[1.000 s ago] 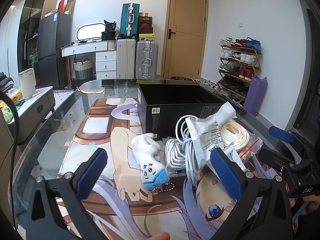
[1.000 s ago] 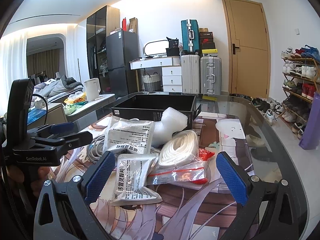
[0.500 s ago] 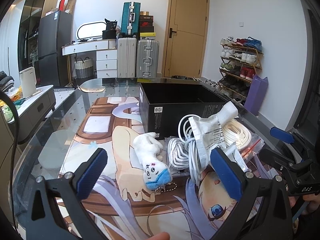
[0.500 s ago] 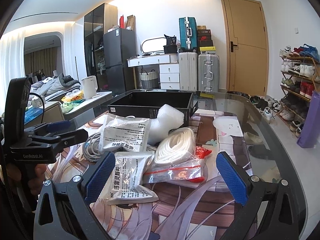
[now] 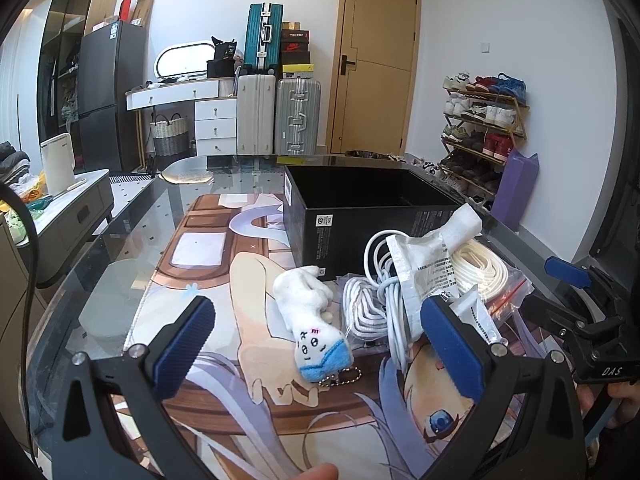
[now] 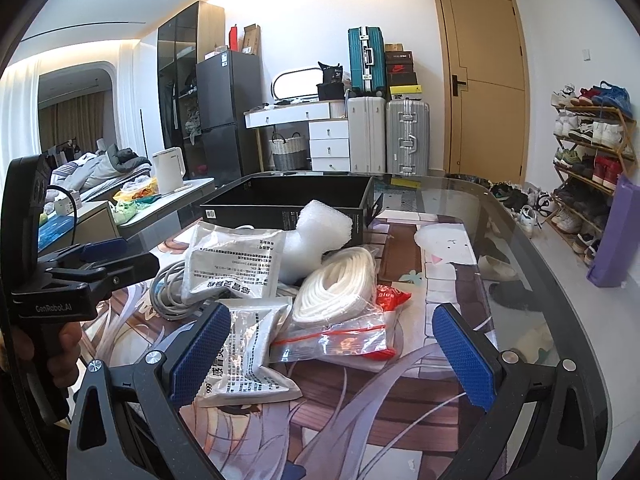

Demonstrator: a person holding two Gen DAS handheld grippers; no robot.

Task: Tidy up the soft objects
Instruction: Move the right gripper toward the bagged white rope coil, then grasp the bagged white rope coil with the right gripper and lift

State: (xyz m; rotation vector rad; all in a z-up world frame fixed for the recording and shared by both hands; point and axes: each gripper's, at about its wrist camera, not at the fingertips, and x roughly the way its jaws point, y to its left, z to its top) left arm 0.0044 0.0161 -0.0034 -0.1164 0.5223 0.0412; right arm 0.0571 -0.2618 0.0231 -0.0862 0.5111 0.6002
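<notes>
Two pairs of tongs hang over the desk (image 5: 120, 248), both spread wide and holding nothing. The left tongs (image 5: 320, 344) face a small white plush (image 5: 310, 312) with a blue end and a bead chain; it lies flat on the printed mat, almost dead centre between the blue pads, a little ahead of them and clear of both. Its long axis runs away from the tongs and leans slightly left, the blue end nearest, the white end pointing toward the black box (image 5: 360, 216) behind it. So I'd say the left hand is the nearer one for the plush, and the jaws would close across its narrow width rather than along it.

Right of the plush sits the heap: cable coils (image 5: 372, 304), a printed pouch (image 5: 424, 268) and a bagged white rope (image 6: 336, 288). The right tongs (image 6: 332, 356) face that heap, with a second pouch (image 6: 244, 356) touching or just beside the left pad and the rope bag ahead in the gap. The box stands open just behind everything, a short carry from either hand.
</notes>
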